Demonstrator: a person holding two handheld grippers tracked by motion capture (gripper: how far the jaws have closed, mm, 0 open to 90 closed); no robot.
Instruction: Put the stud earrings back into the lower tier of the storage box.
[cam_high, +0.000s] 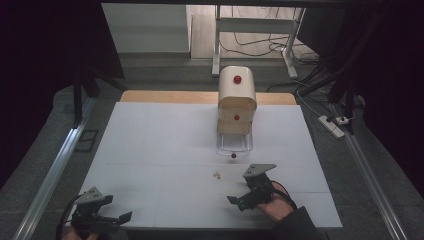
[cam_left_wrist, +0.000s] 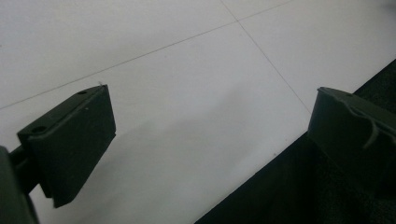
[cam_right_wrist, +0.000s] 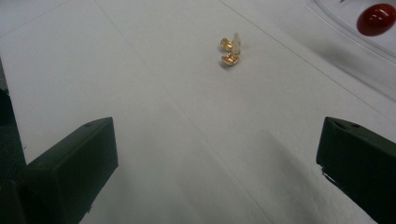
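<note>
A small wooden drawer cabinet with red knobs stands at the far middle of the white table. Its lowest drawer, clear plastic with a red knob, is pulled out toward me. Two small gold earrings lie on the table in front of it; up close the pair of earrings shows a whitish piece beside them. My right gripper rests open at the near right, jaws wide apart and pointing at the earrings. My left gripper sits open at the table's near left corner, holding nothing.
The drawer's red knob shows at the top right of the right gripper view. The table's near edge runs just under the left gripper. A power strip lies on the floor to the right. Metal rails flank the table.
</note>
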